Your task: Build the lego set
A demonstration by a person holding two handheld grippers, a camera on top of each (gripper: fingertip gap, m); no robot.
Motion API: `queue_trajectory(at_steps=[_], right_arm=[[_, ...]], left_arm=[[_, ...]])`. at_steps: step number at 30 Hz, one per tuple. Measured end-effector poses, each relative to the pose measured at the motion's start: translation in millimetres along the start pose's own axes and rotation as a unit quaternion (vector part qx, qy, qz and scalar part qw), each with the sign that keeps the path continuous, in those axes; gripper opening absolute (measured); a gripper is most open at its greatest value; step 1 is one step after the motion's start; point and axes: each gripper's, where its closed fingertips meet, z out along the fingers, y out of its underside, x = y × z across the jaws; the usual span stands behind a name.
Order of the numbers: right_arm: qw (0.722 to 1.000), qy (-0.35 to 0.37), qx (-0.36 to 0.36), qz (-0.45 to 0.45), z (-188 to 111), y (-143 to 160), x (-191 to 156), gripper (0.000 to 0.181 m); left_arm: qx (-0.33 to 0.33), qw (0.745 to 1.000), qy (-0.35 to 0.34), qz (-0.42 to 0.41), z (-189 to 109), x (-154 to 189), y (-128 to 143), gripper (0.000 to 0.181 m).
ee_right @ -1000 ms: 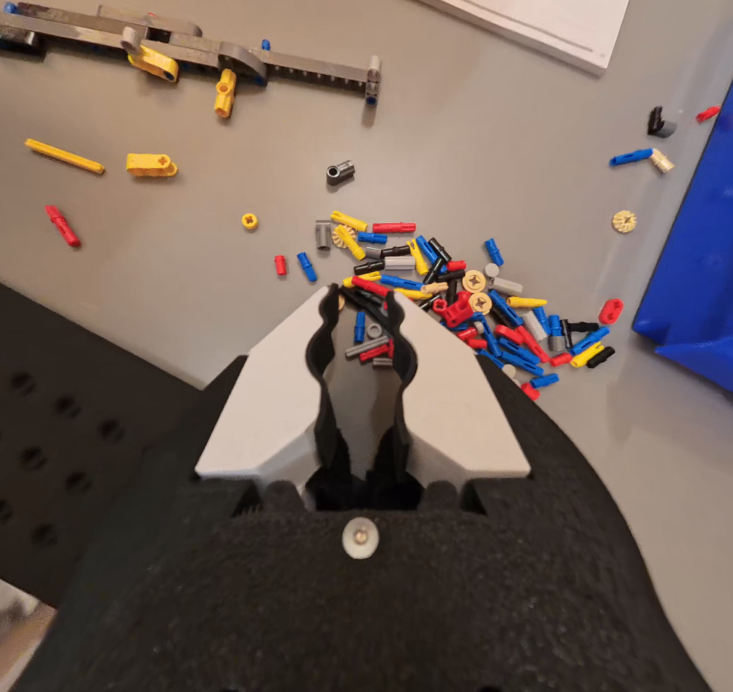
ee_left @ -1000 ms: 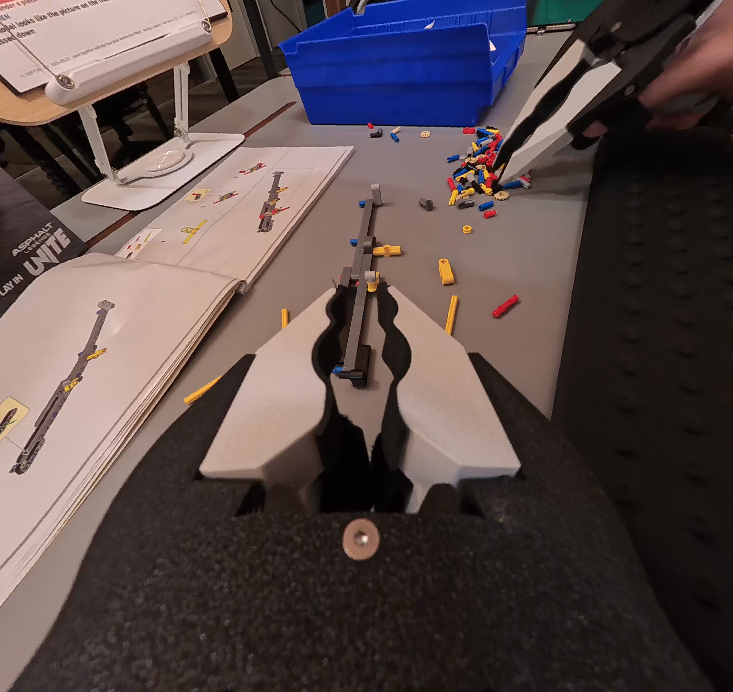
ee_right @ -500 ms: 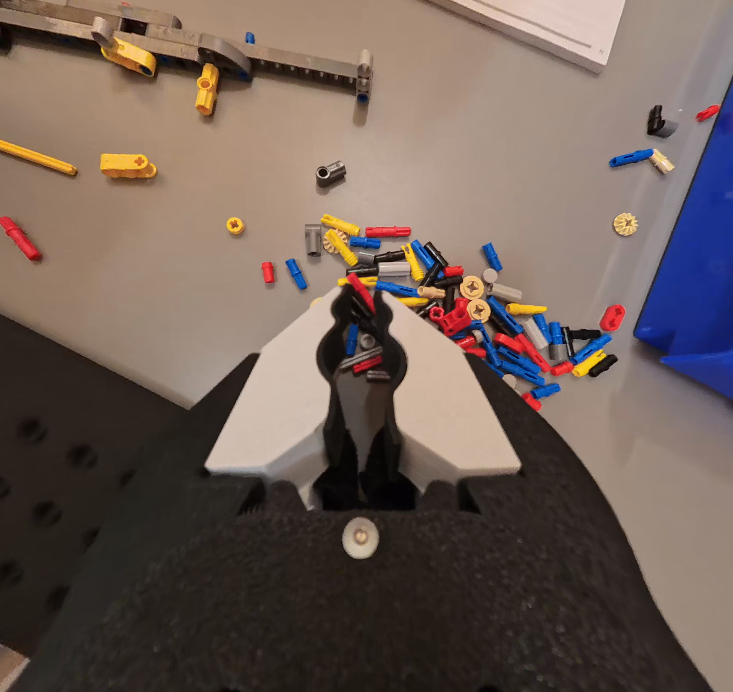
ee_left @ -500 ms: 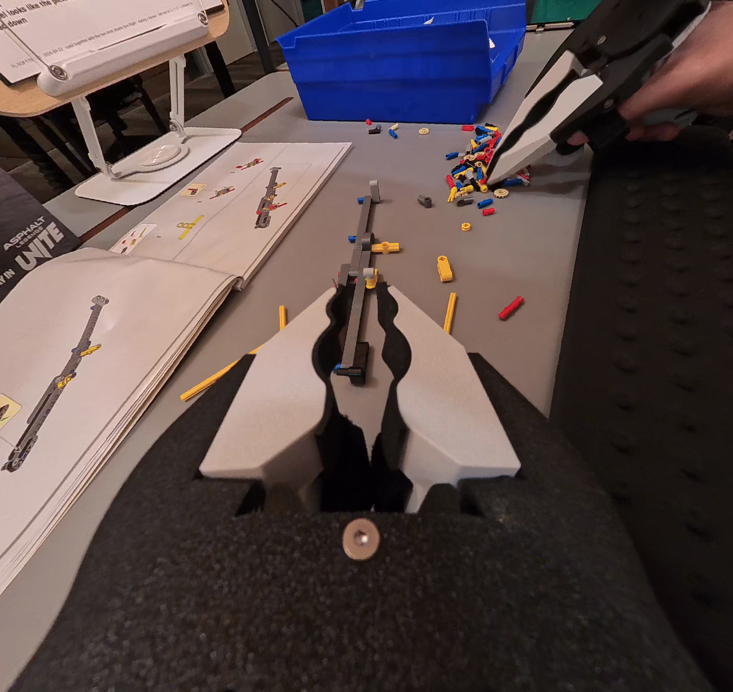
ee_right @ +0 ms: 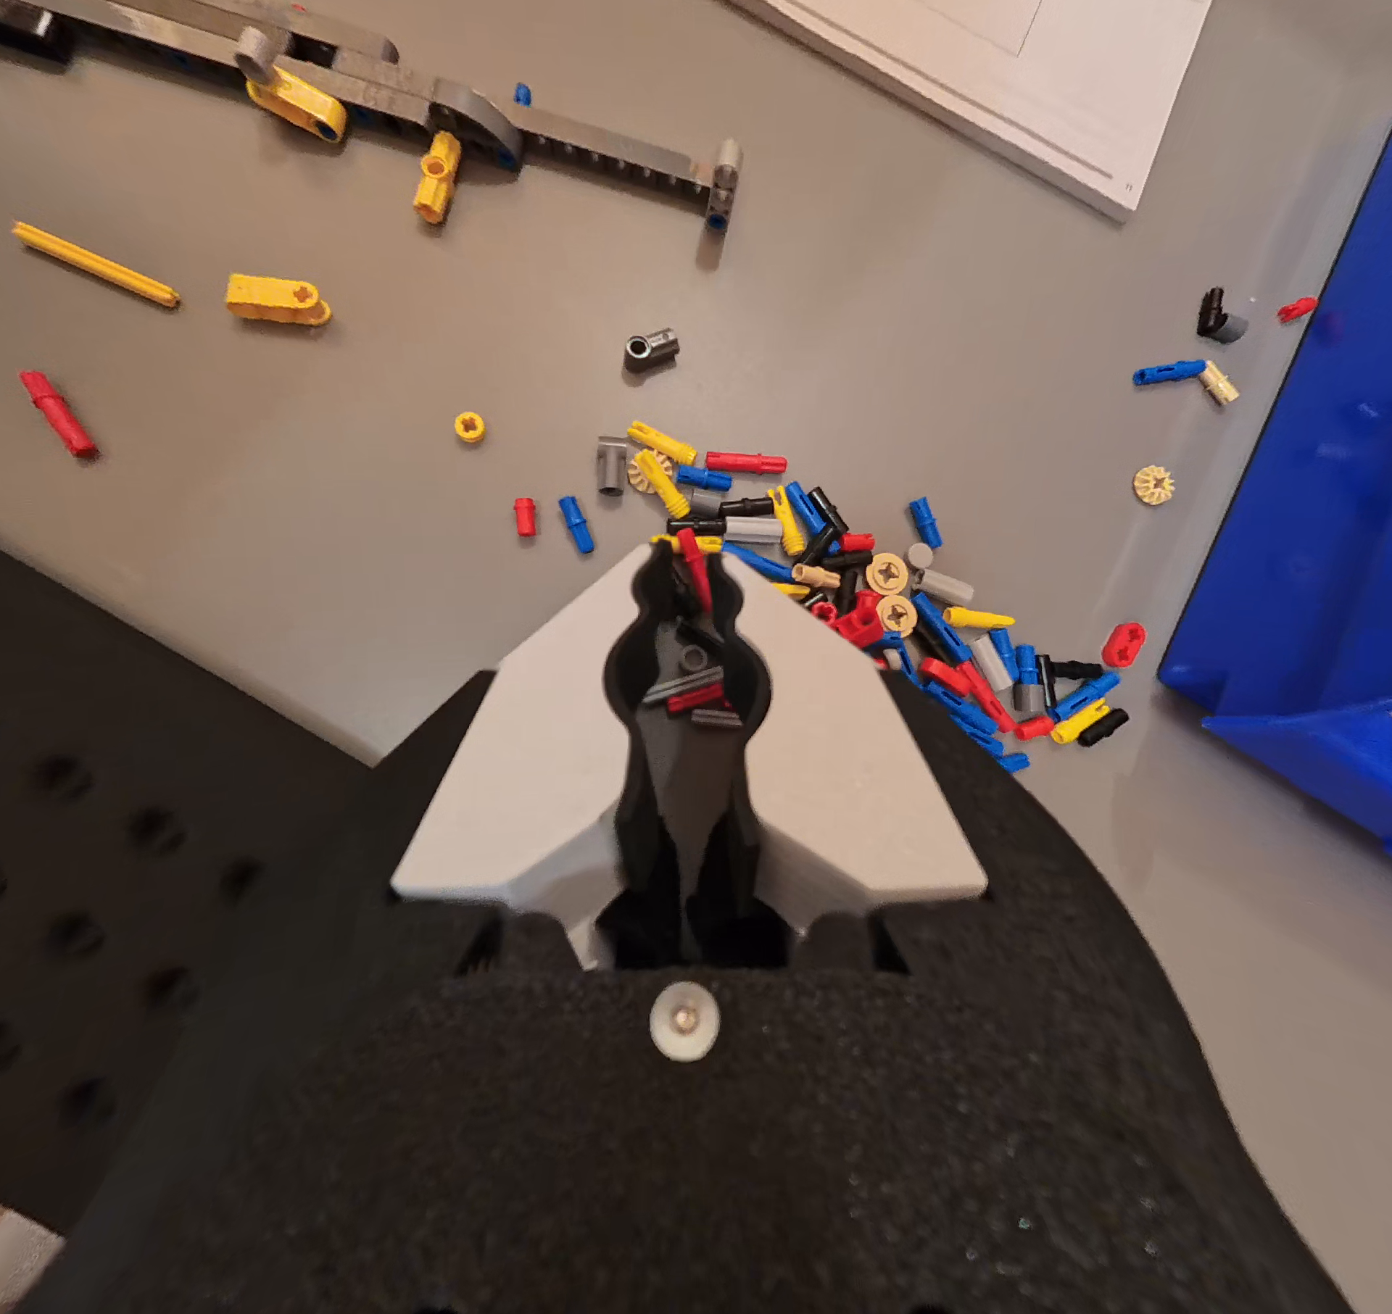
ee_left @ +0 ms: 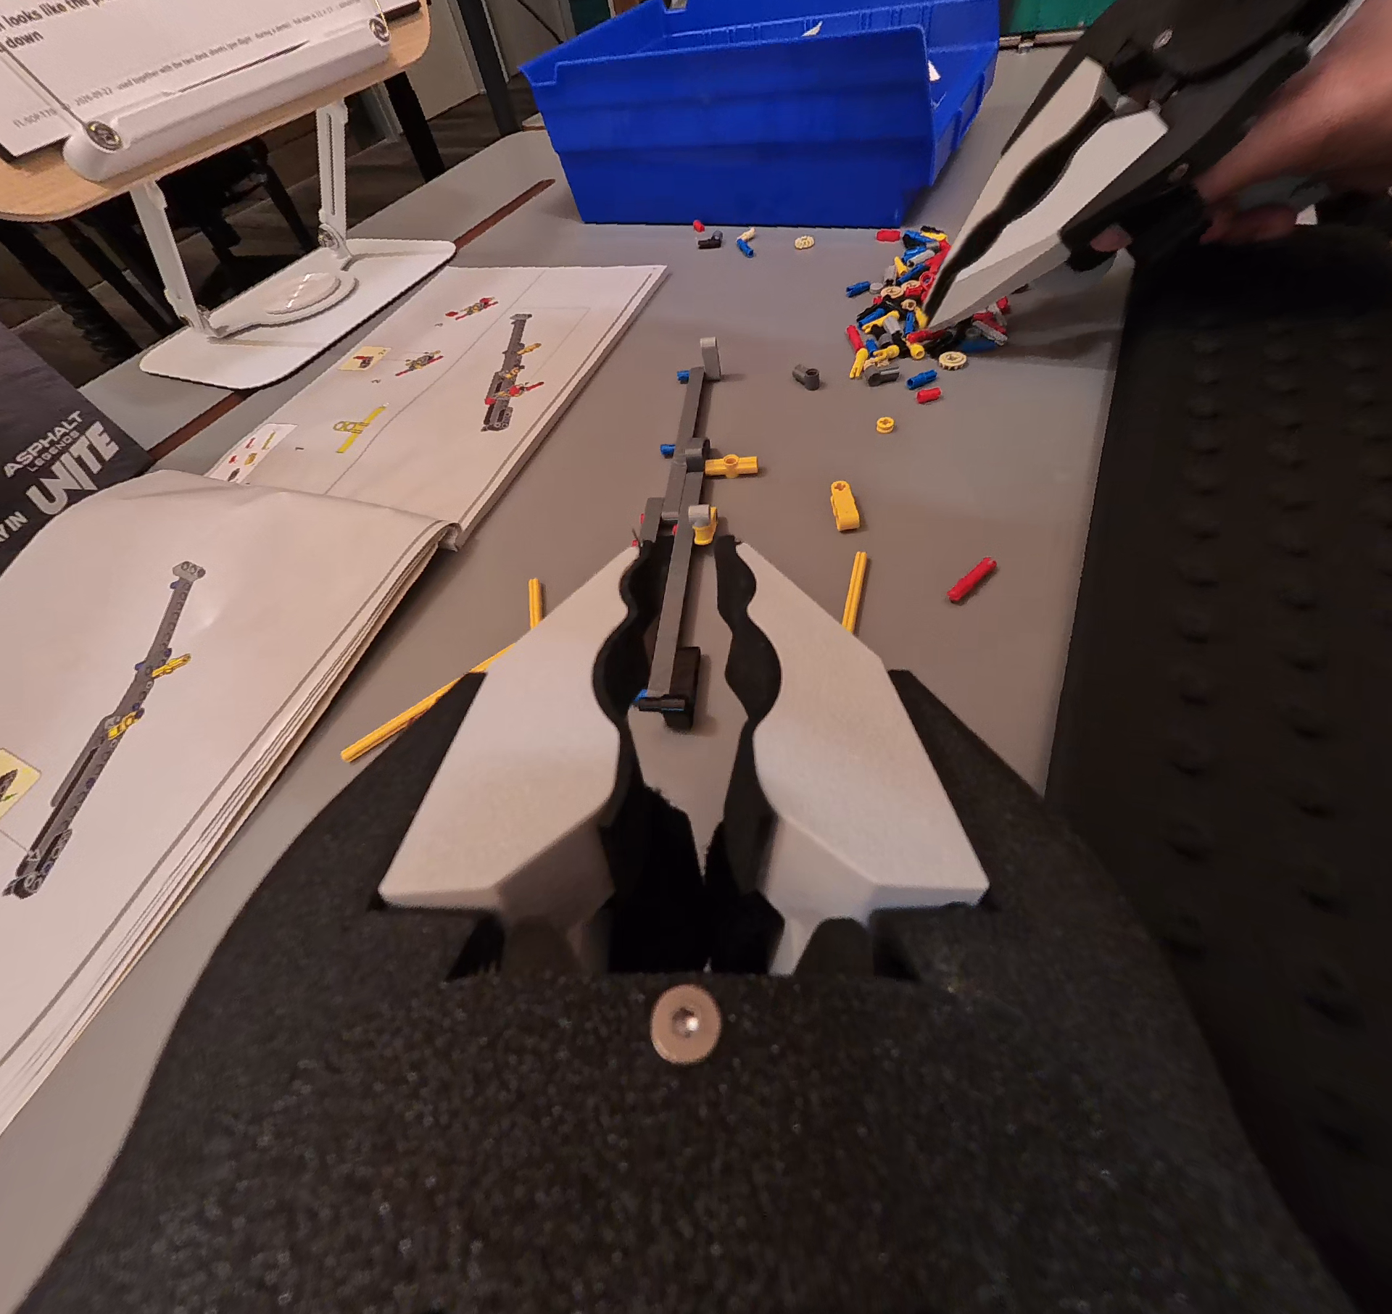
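Note:
A long grey beam assembly (ee_left: 682, 525) with yellow and blue parts lies on the grey table; it also shows in the right wrist view (ee_right: 361, 84). My left gripper (ee_left: 678, 551) is open, with its jaws on either side of the assembly's near black end and not touching it. My right gripper (ee_right: 687, 555) is at the near edge of a pile of small coloured pins (ee_right: 866, 585). It is shut on a red pin (ee_right: 697, 574) at its tips. The left wrist view shows the right gripper (ee_left: 938, 318) with its tips down in the pile (ee_left: 904, 314).
A blue bin (ee_left: 753, 111) stands behind the pile. An open instruction booklet (ee_left: 264, 600) lies at the left, with a sheet on a white stand (ee_left: 188, 35) behind it. A black pad (ee_left: 1243, 600) covers the right side. A yellow axle (ee_left: 855, 589), a yellow connector (ee_left: 844, 506) and a red pin (ee_left: 972, 579) lie loose. The tips of one gripper are about 25 cm away from the tips of the other.
My right gripper's jaws have closed from open onto a red pin at the pile's edge. My left gripper has stayed open around the assembly.

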Motion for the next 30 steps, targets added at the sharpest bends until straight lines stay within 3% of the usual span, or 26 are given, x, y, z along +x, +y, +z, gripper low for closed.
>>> queue_trajectory(at_steps=[5, 14, 19, 21, 24, 27, 30], right_arm=[[0.999, -0.035, -0.014, 0.012, 0, 3, 0, 0.019], [0.999, -0.028, -0.025, -0.011, 9, 6, 1, 0.004], [0.999, -0.025, 0.016, -0.015, -5, -16, 1, 0.004], [0.995, -0.085, 0.052, -0.029, -15, -38, -27, 0.004], [0.975, -0.206, 0.028, -0.071, -18, -43, -92, 0.004], [0.972, -0.198, 0.023, -0.122, -5, -44, -115, 0.004], [0.968, -0.220, 0.013, -0.117, 5, -42, -129, 0.004]], left_arm=[[0.002, 1.000, 0.000, 0.000, -1, 0, -1, 0.013], [0.004, 1.000, -0.003, 0.001, -2, -1, -1, 0.012], [0.003, 1.000, -0.001, 0.004, -1, 0, -2, 0.012], [0.003, 1.000, -0.001, 0.003, -1, 0, -2, 0.012], [-0.002, 1.000, 0.000, 0.005, 0, 1, 0, 0.013], [-0.002, 1.000, -0.001, 0.009, -1, 1, 0, 0.013], [-0.002, 1.000, -0.003, 0.006, -1, 0, 1, 0.013]])
